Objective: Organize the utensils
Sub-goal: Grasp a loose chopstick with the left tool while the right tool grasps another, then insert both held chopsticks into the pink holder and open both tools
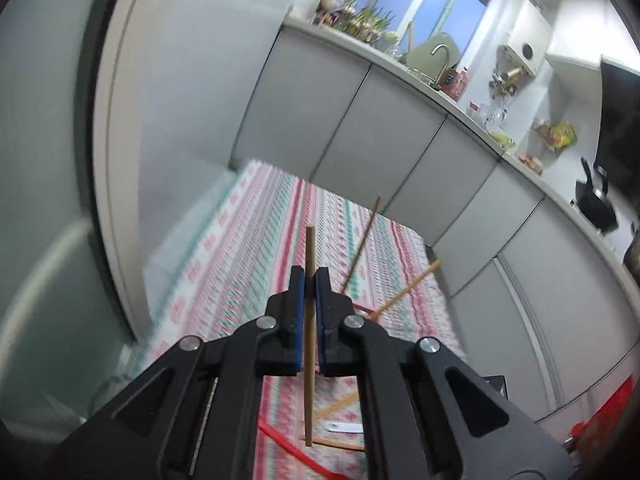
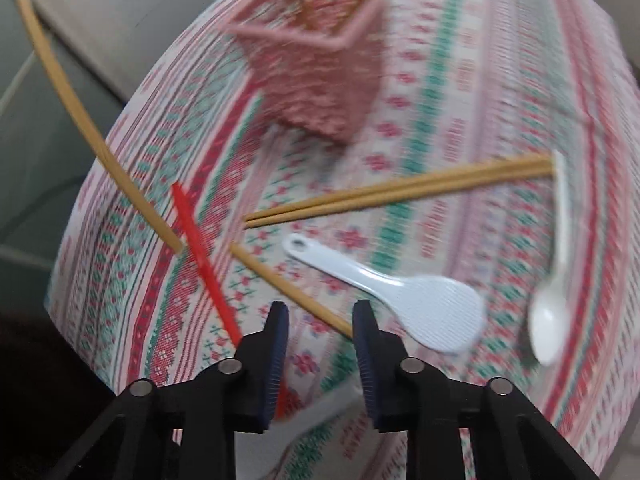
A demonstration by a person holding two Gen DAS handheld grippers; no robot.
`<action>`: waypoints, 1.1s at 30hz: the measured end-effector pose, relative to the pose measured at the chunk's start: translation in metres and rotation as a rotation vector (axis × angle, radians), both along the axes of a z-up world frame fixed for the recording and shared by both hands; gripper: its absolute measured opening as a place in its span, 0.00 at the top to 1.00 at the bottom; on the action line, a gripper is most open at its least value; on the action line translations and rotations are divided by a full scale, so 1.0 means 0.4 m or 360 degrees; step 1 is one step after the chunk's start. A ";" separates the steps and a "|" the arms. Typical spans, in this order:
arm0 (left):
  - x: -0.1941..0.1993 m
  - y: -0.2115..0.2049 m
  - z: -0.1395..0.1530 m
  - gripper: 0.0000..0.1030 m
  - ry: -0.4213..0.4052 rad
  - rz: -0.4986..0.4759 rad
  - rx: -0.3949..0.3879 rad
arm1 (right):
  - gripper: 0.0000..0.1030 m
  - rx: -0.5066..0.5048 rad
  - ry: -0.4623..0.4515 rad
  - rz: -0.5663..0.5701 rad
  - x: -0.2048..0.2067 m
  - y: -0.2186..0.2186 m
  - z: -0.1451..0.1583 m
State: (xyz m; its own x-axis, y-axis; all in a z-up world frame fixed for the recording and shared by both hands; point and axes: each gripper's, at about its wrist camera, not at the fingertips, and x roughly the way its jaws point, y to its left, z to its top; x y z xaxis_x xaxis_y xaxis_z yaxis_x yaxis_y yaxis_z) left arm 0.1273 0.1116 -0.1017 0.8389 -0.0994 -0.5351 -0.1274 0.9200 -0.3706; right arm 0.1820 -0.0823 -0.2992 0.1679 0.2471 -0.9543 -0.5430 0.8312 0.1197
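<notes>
My left gripper (image 1: 309, 280) is shut on a wooden chopstick (image 1: 309, 392), held upright above the patterned tablecloth (image 1: 240, 264). The same chopstick (image 2: 60, 92) shows at the left of the right wrist view, raised off the cloth. My right gripper (image 2: 320, 312) is open and empty, just above a loose chopstick (image 2: 288, 288). A pink mesh holder (image 2: 316, 68) with chopsticks in it stands at the far side. A pair of chopsticks (image 2: 400, 192), a white rice paddle (image 2: 400, 296), a white spoon (image 2: 554, 280) and a red stick (image 2: 204, 264) lie on the cloth.
Grey kitchen cabinets (image 1: 400, 128) and a cluttered counter with a sink tap (image 1: 440, 56) run behind the table. A white utensil (image 2: 304, 420) lies partly under my right gripper. The table's left edge (image 2: 80, 216) drops off close by.
</notes>
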 end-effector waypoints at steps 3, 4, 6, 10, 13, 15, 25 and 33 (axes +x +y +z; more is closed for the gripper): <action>0.012 0.008 0.007 0.95 -0.0013 0.0005 0.0101 | 0.74 -0.0049 -0.0011 0.0132 -0.001 0.043 -0.023; 0.016 0.008 0.009 0.95 -0.0009 0.0001 0.0129 | 0.75 -0.0062 -0.0009 0.0177 -0.002 0.055 -0.032; 0.027 0.005 0.011 0.95 0.0000 -0.0007 0.0183 | 0.76 -0.0085 -0.0008 0.0260 0.000 0.075 -0.047; 0.048 -0.001 0.006 0.95 0.0036 -0.0031 0.0250 | 0.82 -0.0078 0.0001 0.0404 0.005 0.115 -0.073; 0.060 -0.005 -0.001 0.95 0.0069 -0.0051 0.0285 | 0.82 -0.0107 0.0010 0.0469 0.013 0.141 -0.092; 0.069 -0.002 -0.012 0.95 0.0094 -0.0062 0.0280 | 0.82 -0.0136 0.0030 0.0514 0.014 0.157 -0.111; 0.082 0.020 -0.039 0.95 0.0154 -0.0053 0.0279 | 0.87 -0.0227 -0.0025 0.0643 0.002 0.195 -0.144; 0.079 0.009 -0.038 0.95 0.0143 -0.0082 0.0280 | 0.92 -0.0237 -0.0130 0.0640 0.018 0.165 -0.121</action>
State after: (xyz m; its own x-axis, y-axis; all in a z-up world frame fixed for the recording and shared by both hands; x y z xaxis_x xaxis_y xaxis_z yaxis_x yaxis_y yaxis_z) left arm 0.1589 0.1152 -0.1171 0.7831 -0.0397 -0.6206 -0.1036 0.9757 -0.1931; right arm 0.1891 -0.0163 -0.3477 0.1628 0.1687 -0.9721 -0.8298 0.5564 -0.0424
